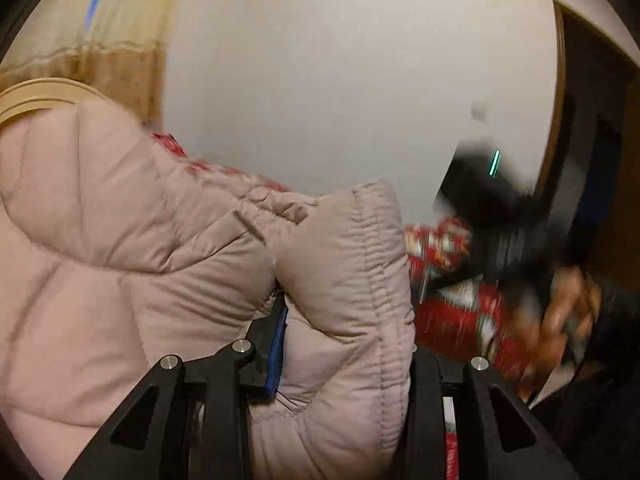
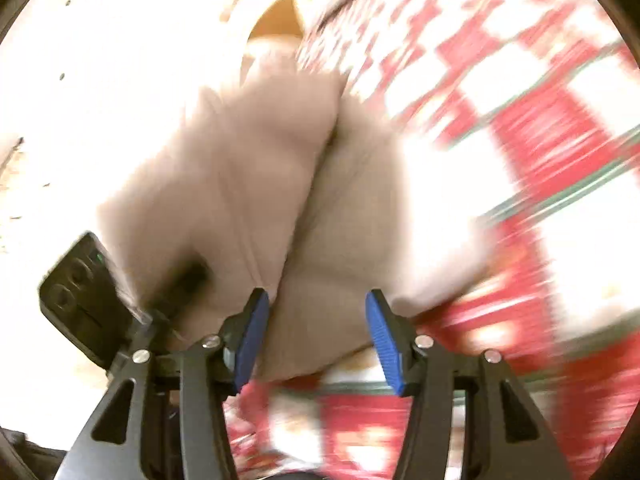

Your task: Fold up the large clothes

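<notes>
A puffy pale pink quilted jacket (image 1: 132, 240) fills the left and middle of the left wrist view. My left gripper (image 1: 344, 344) has a thick stitched fold of it between its fingers; the right finger is hidden behind the fabric. In the blurred right wrist view the same jacket (image 2: 272, 184) hangs ahead of my right gripper (image 2: 318, 332), whose blue pads (image 2: 384, 340) stand wide apart with jacket fabric between them, not pinched. The right gripper also shows, blurred, at the right of the left wrist view (image 1: 504, 224).
A red and white patterned bedspread (image 2: 520, 128) lies under the jacket. A plain wall (image 1: 340, 72), a beige curtain (image 1: 100, 40) and a dark wooden doorway (image 1: 592, 128) stand behind. A black phone (image 2: 76, 292) is mounted at the left gripper's side.
</notes>
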Tool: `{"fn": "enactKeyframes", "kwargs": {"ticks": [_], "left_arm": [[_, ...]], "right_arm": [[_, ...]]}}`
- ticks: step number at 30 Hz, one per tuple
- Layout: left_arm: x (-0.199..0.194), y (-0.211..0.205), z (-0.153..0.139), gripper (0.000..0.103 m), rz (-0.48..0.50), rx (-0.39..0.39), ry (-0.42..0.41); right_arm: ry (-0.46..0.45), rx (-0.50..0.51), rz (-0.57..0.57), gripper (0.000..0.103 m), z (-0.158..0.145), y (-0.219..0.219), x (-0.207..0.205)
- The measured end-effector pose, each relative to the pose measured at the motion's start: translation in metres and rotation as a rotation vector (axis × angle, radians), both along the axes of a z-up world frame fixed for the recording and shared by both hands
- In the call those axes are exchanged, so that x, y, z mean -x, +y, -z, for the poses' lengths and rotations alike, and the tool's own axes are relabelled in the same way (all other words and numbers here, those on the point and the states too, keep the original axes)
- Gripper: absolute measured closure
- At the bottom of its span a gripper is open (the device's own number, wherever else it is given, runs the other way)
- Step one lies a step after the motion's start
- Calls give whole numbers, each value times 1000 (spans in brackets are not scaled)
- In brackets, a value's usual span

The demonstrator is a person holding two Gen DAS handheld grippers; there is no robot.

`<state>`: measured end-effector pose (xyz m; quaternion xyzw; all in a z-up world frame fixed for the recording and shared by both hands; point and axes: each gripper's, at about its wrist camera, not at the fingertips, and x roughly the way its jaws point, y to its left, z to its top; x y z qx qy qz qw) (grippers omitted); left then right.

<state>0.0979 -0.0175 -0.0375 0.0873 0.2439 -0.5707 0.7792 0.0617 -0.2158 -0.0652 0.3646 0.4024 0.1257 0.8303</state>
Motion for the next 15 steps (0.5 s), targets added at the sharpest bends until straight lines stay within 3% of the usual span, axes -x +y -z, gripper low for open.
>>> {"fn": "enactKeyframes", "kwargs": {"ticks": [2, 5, 7, 8, 9, 11, 13, 15], "left_arm": [[-1, -13, 17, 69, 12, -29, 13], [-2, -17, 22, 69, 1, -45, 17], [2, -17, 20, 68, -9, -52, -7], [5, -16, 20, 68, -14, -55, -18], [10, -20, 18, 68, -20, -59, -32], [23, -22, 16, 67, -35, -82, -76], [36, -17, 10, 67, -40, -99, -114], [43, -5, -1, 67, -41, -104, -120]], "right_arm": [[-54, 98, 104, 48, -17, -25, 13], [-110, 110, 152, 47, -34, -47, 6], [-149, 120, 164, 32, -43, -50, -5], [-171, 130, 160, 13, -46, -69, 3], [-184, 143, 139, 6, -46, -69, -16], [-155, 183, 103, 6, -44, -69, -37], [-107, 175, 11, 15, -28, -61, -79], [-83, 203, -131, 75, -12, -30, -117]]}}
